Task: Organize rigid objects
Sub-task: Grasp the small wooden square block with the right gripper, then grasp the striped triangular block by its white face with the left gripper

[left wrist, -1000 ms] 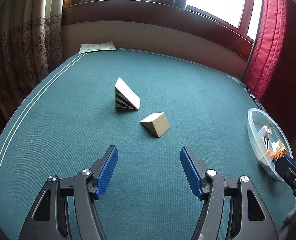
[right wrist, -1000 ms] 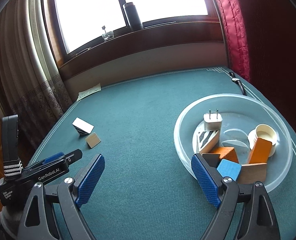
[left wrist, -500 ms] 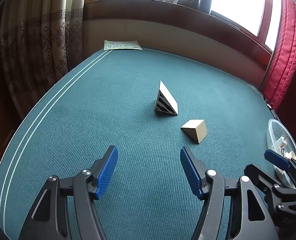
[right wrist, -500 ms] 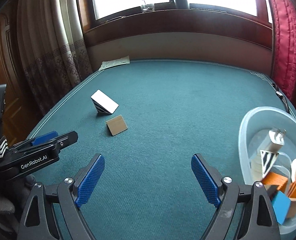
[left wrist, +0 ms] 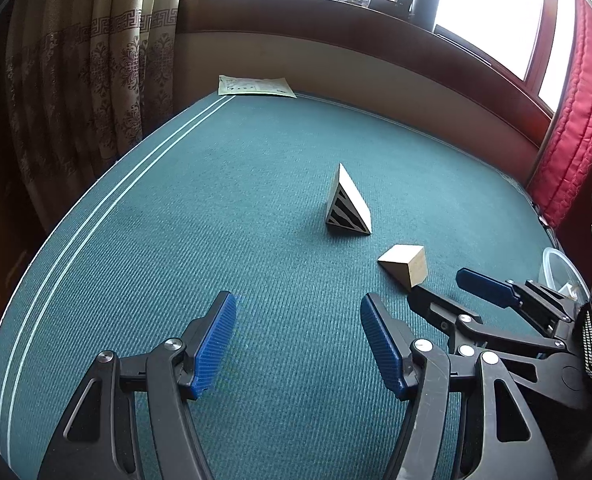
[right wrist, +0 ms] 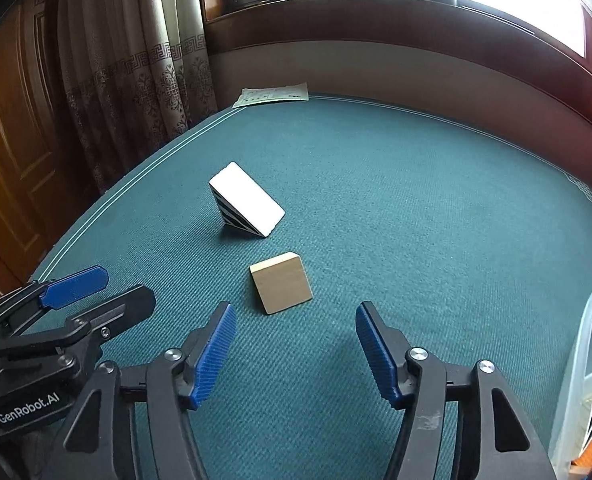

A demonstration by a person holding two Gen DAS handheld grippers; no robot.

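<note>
Two wedges lie on the green table (right wrist: 416,208), one striped wedge (right wrist: 248,204) and one plain wooden wedge (right wrist: 282,288) just beside, while left gripper (left wrist: 298,344) stands apart and empty, and right gripper (right wrist: 292,354) is closing on nothing.

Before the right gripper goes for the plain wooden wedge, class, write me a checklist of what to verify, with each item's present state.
1. Right gripper holds nothing: ok; its jaws are closing with only cloth between them.
2. Plain wooden wedge lies ahead of the right gripper, untouched: ok.
3. Wedge stands apart from the striped wedge: ok, green cloth shows between them.
4. Left gripper is empty: ok.
5. Left gripper clear of the right one's path: cannot tell; they sit close side by side.
6. Room in the clear bowl: cannot tell, only its rim shows.
</note>
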